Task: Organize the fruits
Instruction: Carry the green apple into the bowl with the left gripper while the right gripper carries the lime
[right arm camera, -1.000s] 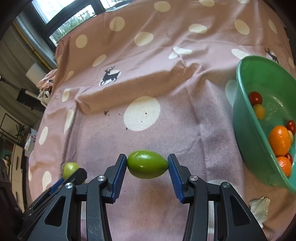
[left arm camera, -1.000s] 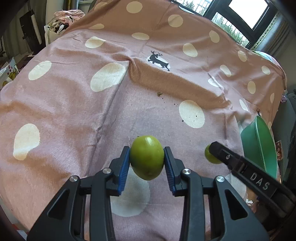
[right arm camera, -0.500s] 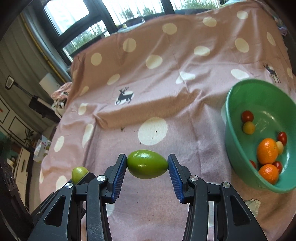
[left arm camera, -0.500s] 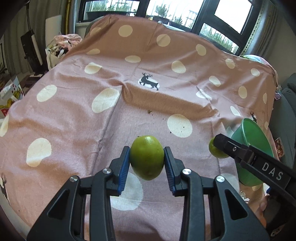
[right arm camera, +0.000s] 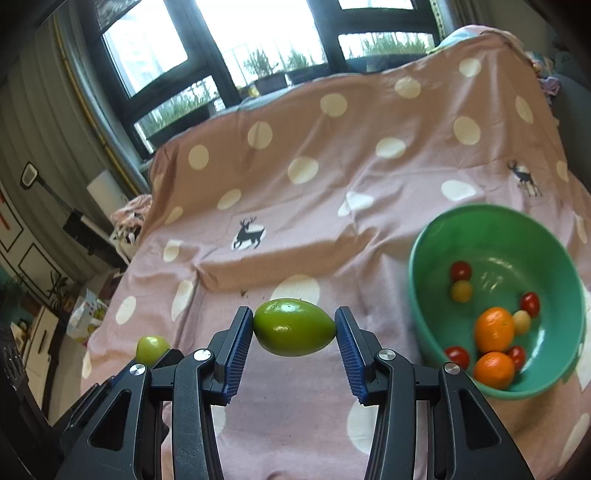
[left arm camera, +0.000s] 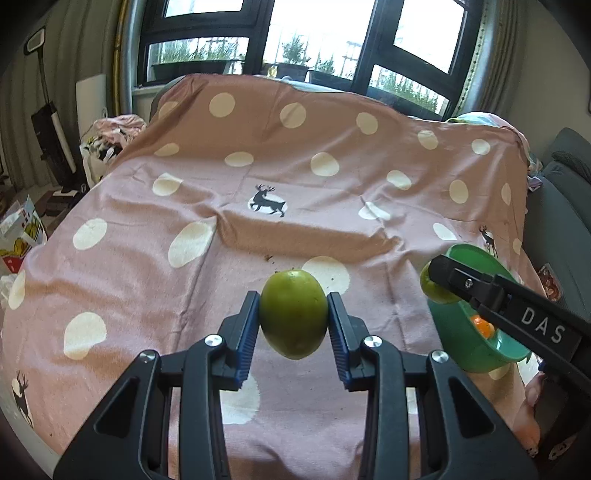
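blue-padded left gripper is clamping a green fruit by its sides, clear of the spotted cloth; right gripper is pinching a second green fruit end to end; both are being carried aloft, probably toward the green bowl already holding oranges and small tomatoes.

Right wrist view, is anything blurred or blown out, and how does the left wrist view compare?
Right wrist view: green bowl smeared by motion blur, windows blown out, held green fruit sharp with glare. Left wrist view: sharper, window panes overexposed.
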The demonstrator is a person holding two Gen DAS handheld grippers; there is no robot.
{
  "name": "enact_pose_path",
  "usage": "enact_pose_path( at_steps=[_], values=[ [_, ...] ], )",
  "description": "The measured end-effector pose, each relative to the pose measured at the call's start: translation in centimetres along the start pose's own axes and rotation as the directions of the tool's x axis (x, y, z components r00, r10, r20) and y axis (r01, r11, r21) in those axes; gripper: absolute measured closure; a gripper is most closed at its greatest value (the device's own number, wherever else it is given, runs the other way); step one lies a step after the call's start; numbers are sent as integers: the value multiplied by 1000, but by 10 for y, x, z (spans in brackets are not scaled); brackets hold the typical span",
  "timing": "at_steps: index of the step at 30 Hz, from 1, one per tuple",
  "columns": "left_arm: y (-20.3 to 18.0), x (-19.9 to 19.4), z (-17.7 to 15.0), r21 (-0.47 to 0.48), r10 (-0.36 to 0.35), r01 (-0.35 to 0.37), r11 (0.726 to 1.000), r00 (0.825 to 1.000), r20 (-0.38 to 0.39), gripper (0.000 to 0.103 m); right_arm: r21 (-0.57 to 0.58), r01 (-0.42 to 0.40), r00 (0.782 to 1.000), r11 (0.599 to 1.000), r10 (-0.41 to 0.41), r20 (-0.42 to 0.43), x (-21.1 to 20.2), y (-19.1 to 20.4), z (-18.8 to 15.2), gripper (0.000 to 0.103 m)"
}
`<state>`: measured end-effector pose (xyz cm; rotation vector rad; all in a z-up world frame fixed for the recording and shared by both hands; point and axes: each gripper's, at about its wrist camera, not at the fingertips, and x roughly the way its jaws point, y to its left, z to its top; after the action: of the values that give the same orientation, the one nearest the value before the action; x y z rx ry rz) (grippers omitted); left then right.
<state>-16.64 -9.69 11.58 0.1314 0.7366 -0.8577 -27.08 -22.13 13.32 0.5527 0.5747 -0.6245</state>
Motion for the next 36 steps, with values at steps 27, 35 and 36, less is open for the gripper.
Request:
enact_pose_path(
  at_steps=[27, 35, 36],
  values=[
    [-125, -3, 24, 199, -177, 169, 965, 984, 21, 67, 231, 79, 971, 970, -128, 203, -65, -100, 19, 55],
    [-159, 15, 20, 245, -210, 210, 946, 977, -29, 67, 306, 117, 964, 945, -182, 196, -70, -129, 16, 55],
    [-162, 18, 19, 248, -217, 220, 943, 975, -41, 67, 319, 121, 964, 940, -188, 190, -70, -133, 16, 55]
  ],
)
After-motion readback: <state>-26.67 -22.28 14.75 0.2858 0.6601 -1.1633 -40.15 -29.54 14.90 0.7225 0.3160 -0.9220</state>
